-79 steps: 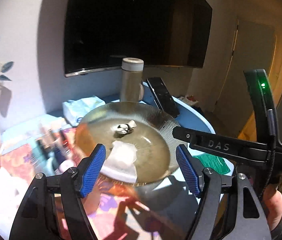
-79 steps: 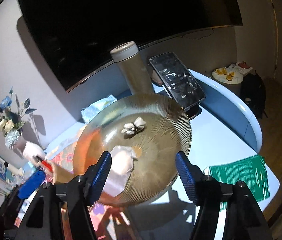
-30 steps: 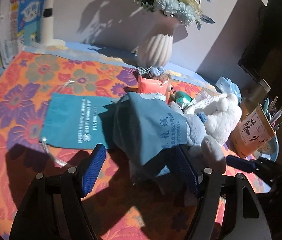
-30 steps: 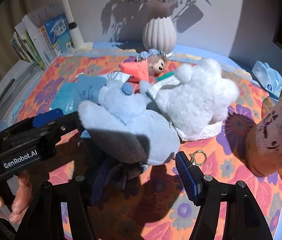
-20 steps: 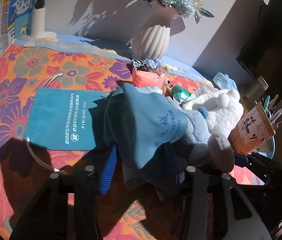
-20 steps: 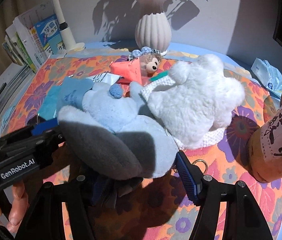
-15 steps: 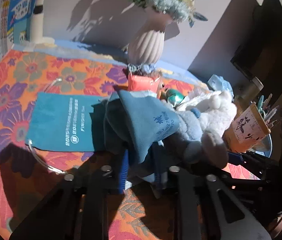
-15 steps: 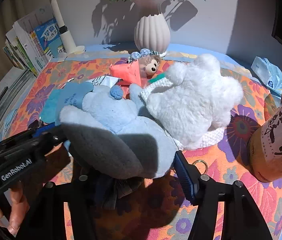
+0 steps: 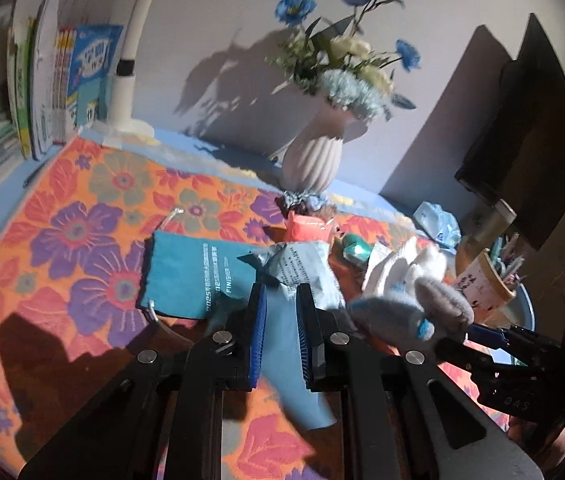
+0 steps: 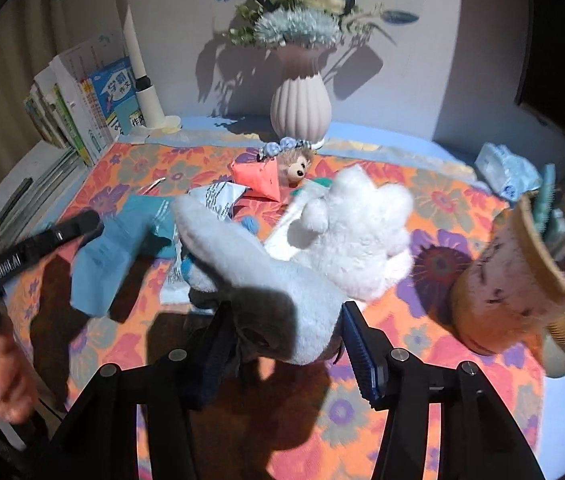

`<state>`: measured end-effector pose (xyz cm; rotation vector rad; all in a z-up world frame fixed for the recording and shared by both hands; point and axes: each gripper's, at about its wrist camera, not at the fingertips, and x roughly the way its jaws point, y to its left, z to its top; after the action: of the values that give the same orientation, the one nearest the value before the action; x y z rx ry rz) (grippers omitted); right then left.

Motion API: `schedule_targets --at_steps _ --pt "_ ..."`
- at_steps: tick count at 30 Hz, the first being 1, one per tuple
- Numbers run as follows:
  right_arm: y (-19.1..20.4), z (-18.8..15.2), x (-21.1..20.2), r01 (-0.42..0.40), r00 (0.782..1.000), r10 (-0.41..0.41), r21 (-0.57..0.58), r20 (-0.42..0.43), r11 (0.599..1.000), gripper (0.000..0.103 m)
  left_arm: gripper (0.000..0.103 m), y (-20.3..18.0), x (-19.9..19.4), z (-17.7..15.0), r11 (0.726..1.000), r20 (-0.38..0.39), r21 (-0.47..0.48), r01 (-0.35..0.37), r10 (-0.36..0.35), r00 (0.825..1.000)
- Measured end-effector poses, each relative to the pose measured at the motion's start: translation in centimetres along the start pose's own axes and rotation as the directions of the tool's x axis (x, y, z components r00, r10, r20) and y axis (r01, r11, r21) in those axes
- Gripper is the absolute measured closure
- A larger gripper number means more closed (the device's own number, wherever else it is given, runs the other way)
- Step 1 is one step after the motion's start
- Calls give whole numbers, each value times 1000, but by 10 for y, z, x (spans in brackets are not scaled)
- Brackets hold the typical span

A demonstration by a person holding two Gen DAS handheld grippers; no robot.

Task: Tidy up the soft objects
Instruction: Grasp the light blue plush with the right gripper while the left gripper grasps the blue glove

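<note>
My left gripper [image 9: 280, 336] is shut on a light blue cloth pouch [image 9: 302, 392], which hangs lifted over the flowered tablecloth; it also shows in the right wrist view [image 10: 102, 264]. My right gripper [image 10: 286, 344] is shut on a grey-blue plush toy [image 10: 250, 256] and holds it up off the cloth; that plush shows in the left wrist view [image 9: 410, 312] too. A white fluffy plush [image 10: 354, 232] lies just behind it. A teal drawstring bag [image 9: 190, 276] lies flat to the left. A small hedgehog toy [image 10: 296, 168] and an orange pouch [image 10: 258, 178] lie farther back.
A ribbed white vase [image 10: 300, 110] with flowers stands at the back. Books [image 10: 78, 108] and a lamp post [image 10: 138, 68] stand at back left. A paper cup with pens [image 10: 518, 280] stands at right. A tissue pack [image 10: 502, 172] lies at back right.
Both grippers have closed: the left on the blue pouch, the right on the grey-blue plush. Both items have been lifted and pulled apart from the pile.
</note>
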<state>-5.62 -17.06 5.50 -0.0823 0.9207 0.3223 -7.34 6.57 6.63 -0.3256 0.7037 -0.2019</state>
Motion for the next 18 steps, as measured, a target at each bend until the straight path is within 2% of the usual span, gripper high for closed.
schedule_targets --at_steps 3,7,9,10,11,12,13,14,18 --pt "2 -16 -12 17 1000 -18 -37 -11 999 51 91 0 -1 -4 1000 -9 10 -2 2 1000" --pt "3 -44 1 -29 997 26 -48 -72 998 48 90 3 19 -24 999 -89 16 -33 34 995" --pt "3 -54 3 -64 995 59 -63 -81 996 38 76 3 26 -34 999 -125 30 -42 45 991" --pt "0 -58 3 -95 992 91 -55 -85 994 36 61 5 28 -40 998 -143 32 -52 56 988" --pt "-2 -61 3 -113 990 109 -45 -84 993 32 53 7 30 -44 997 -156 31 -66 70 985" --pt "-6 -63 1 -133 988 130 -35 -78 990 23 32 11 31 -47 996 -163 27 -87 90 983" --pt "-10 -65 -1 -153 986 151 -25 -67 988 18 21 15 31 -49 994 -155 22 -104 106 982" --pt "-15 -66 -2 -170 984 169 -13 -58 985 12 21 17 31 -50 994 -145 19 -111 112 983" --pt "-19 -61 5 -215 975 215 -2 -53 977 10 21 23 44 -50 992 -185 7 -125 124 975"
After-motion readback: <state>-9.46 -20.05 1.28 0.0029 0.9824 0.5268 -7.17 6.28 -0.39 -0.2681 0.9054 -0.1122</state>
